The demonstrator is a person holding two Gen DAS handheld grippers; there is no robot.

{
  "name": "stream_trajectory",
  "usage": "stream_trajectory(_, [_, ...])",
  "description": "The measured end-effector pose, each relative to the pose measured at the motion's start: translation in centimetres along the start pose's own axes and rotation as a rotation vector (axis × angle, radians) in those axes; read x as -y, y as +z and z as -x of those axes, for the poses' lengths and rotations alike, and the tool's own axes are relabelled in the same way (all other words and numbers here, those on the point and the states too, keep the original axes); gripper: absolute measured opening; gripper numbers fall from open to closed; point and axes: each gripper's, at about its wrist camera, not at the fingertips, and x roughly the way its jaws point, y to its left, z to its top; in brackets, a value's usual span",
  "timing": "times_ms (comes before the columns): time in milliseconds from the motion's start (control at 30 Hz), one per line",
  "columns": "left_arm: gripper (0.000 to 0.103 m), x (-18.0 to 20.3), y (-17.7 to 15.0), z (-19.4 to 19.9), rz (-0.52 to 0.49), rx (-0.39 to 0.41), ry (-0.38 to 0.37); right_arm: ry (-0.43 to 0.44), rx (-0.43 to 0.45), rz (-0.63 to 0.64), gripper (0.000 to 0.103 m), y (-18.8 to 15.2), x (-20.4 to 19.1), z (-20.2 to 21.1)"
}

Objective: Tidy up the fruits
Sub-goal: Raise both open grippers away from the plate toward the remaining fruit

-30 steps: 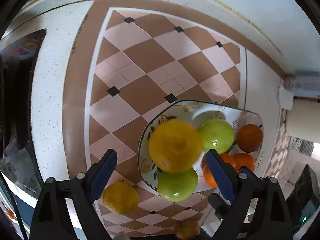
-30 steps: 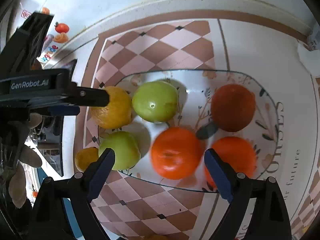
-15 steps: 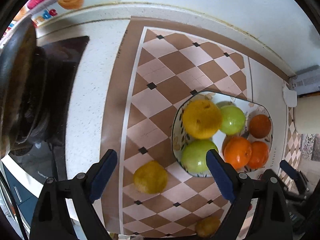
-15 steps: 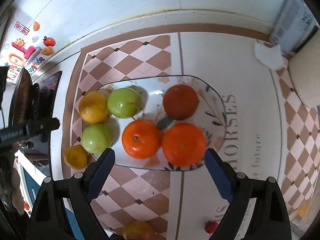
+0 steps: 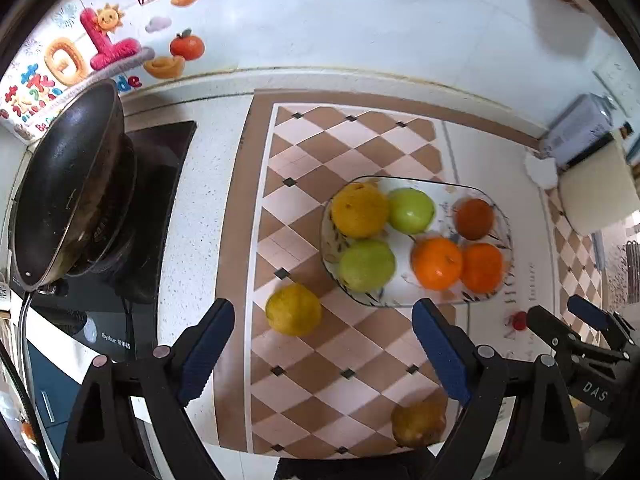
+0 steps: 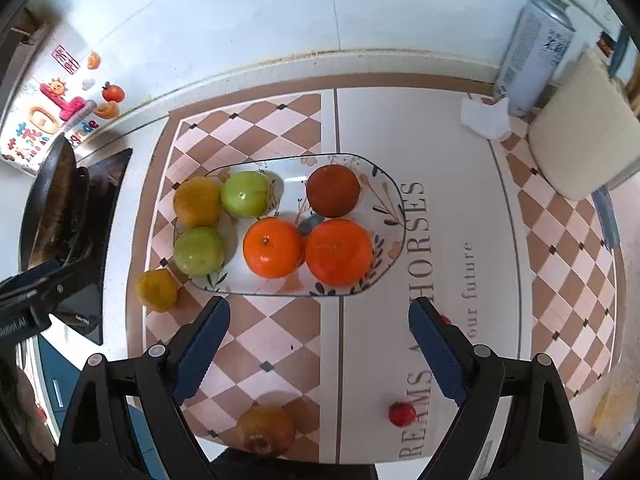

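Yellow fruit (image 5: 293, 309) lies loose on the mat just ahead of the left tongs (image 5: 322, 344), spread and empty. Right tongs (image 6: 319, 340) likewise spread, plate (image 6: 390, 200) of fruit beyond them.

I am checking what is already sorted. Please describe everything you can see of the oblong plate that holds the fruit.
The plate is an oblong white dish with rounded corners, a thin dark rim line and painted leaves and flowers; it looks like glazed ceramic. It lies flat on the checkered mat, its right end over the mat's plain lettered part. It holds six fruits: one yellow, two green, three orange. Both grippers are apart from it.
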Motion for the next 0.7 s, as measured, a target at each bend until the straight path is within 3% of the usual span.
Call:
stream_trajectory(467, [0.091, 1.5, -4.2, 7.4, -0.014, 0.106, -0.050, 0.007, 0.126, 0.032, 0.093, -4.1, -0.7, 9.5])
stream_trajectory(700, [0.091, 1.5, -5.8, 10.9, -0.021, 0.170, -0.038, 0.025, 0.192, 0.043, 0.093, -5.5, -1.5, 14.5])
